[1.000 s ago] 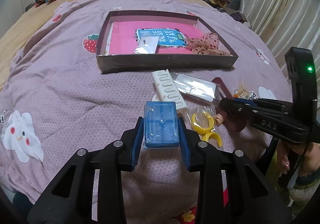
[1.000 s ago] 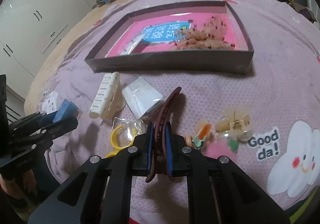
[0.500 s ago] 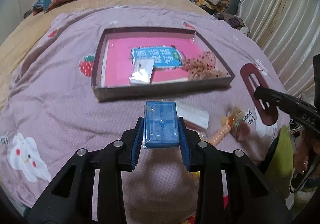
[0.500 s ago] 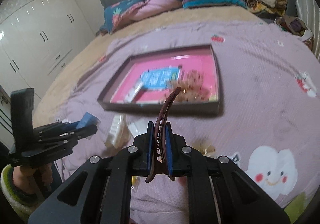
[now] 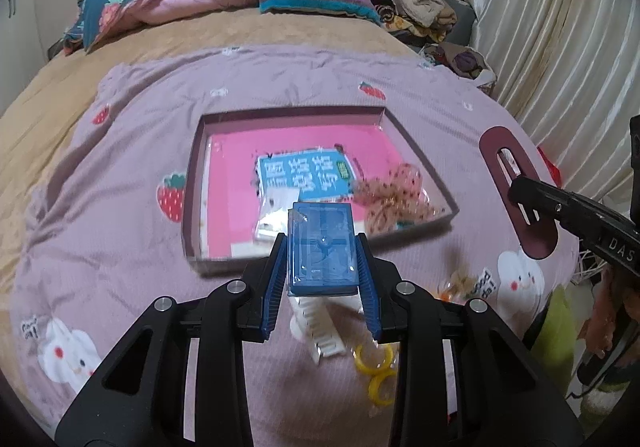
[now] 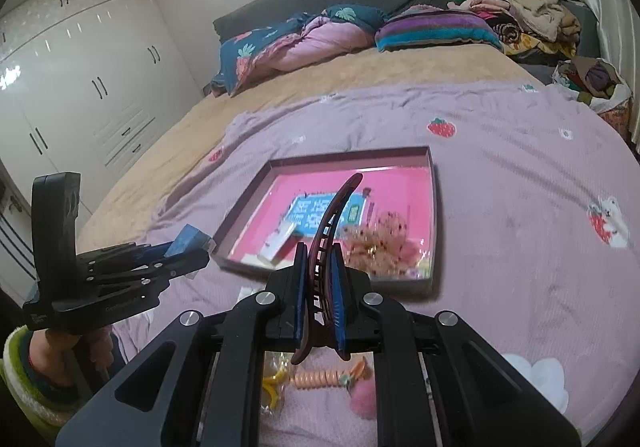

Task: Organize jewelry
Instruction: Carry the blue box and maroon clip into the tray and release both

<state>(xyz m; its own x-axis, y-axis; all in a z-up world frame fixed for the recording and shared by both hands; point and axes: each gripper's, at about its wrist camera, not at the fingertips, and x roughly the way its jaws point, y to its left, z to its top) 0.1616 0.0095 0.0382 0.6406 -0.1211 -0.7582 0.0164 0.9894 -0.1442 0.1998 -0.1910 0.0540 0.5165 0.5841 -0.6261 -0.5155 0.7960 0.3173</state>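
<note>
My left gripper [image 5: 322, 275] is shut on a small blue plastic box [image 5: 322, 247] and holds it above the bed, near the front wall of the dark tray [image 5: 192, 183]. The tray has a pink floor and holds a blue card [image 5: 304, 175], a clear packet [image 5: 276, 215] and a dotted fabric bow [image 5: 396, 195]. My right gripper [image 6: 318, 287] is shut on a maroon hair clip [image 6: 332, 215], raised in front of the tray [image 6: 436, 207]. The clip also shows in the left wrist view [image 5: 516, 191].
On the purple blanket near me lie a white comb clip [image 5: 320, 331], yellow rings [image 5: 376, 367], a coiled orange hair tie [image 6: 316, 379] and a pink pompom [image 6: 364, 399]. Pillows and clothes are piled at the bed's far end. Wardrobes stand left, curtains right.
Both grippers have risen and pulled back from the blanket with their objects. The hair clip left the surface. The loose items now lie below the grippers.
</note>
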